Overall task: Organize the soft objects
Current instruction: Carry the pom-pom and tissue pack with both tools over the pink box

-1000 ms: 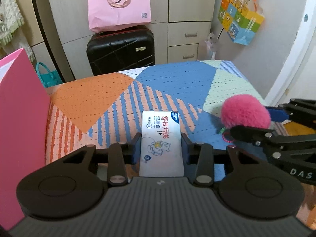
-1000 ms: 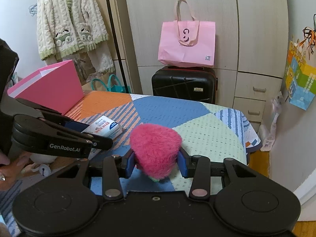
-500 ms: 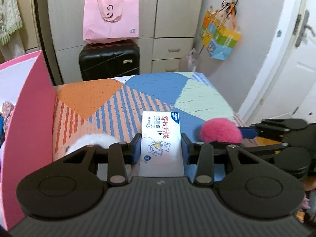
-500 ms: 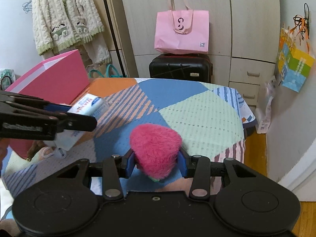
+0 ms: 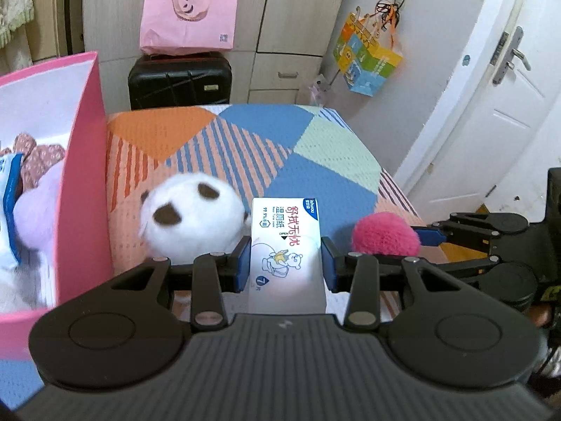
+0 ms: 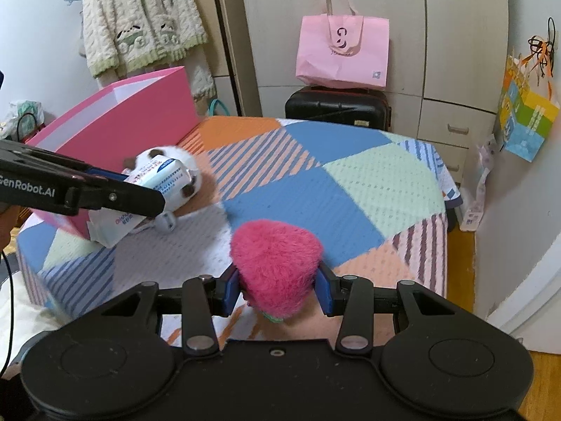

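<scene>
two grippers are seen, each carrying one thing. one pink box (image 5: 82, 175) stands on the patchwork bed cover (image 5: 315, 175), with a lilac plush (image 5: 38, 193) and another blue-and-white pack (image 5: 8, 210) inside (partly hidden). one white panda plush (image 5: 191, 215) lies just beside the box. the left gripper (image 5: 285, 263) is clamped narrowly on a pack of wet wipes (image 5: 285, 242). the right gripper (image 6: 277, 293) is closed on a pink fuzzy plush (image 6: 275, 263), held above the cover.
</scene>
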The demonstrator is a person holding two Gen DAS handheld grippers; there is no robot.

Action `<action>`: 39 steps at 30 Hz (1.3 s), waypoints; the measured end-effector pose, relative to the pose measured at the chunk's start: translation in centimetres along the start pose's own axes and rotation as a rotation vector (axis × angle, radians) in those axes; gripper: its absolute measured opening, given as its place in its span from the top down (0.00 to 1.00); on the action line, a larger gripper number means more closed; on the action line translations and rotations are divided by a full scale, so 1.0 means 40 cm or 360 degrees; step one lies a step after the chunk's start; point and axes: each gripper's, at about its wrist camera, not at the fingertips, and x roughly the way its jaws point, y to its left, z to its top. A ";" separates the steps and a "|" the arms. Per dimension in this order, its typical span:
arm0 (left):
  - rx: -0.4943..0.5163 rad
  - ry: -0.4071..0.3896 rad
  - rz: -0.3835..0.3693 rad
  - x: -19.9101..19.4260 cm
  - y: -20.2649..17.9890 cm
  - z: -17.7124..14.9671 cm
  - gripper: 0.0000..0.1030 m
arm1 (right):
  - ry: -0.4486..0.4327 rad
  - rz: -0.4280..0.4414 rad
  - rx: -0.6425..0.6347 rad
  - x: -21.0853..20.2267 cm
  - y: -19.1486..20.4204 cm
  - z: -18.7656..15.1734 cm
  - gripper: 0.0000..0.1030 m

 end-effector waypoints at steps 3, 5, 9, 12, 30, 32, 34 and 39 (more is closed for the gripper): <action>-0.0005 0.0024 -0.0030 -0.028 0.008 -0.025 0.62 | 0.0016 0.0031 -0.0014 -0.016 0.027 -0.005 0.53; 0.0025 0.0004 0.0026 -0.053 0.007 -0.046 0.62 | 0.0024 0.0054 -0.0024 -0.025 0.046 -0.005 0.53; 0.0002 0.0009 0.0021 -0.109 0.031 -0.080 0.62 | 0.0063 0.0116 -0.0058 -0.043 0.085 -0.005 0.53; 0.0010 0.0026 0.0025 -0.152 0.048 -0.101 0.62 | 0.0107 0.0149 -0.0119 -0.055 0.123 -0.001 0.53; -0.0003 0.0067 0.0026 -0.362 0.179 -0.116 0.62 | -0.0033 0.0419 -0.0530 -0.111 0.389 0.105 0.53; 0.0003 0.0018 -0.0012 -0.381 0.187 -0.107 0.62 | -0.0086 0.0433 -0.0550 -0.115 0.412 0.128 0.53; 0.0017 -0.0017 -0.0028 -0.397 0.192 -0.097 0.62 | -0.0154 0.0441 -0.0566 -0.125 0.435 0.144 0.53; 0.0076 -0.0118 0.0026 -0.435 0.210 -0.052 0.62 | -0.0258 0.0429 -0.0587 -0.123 0.463 0.192 0.53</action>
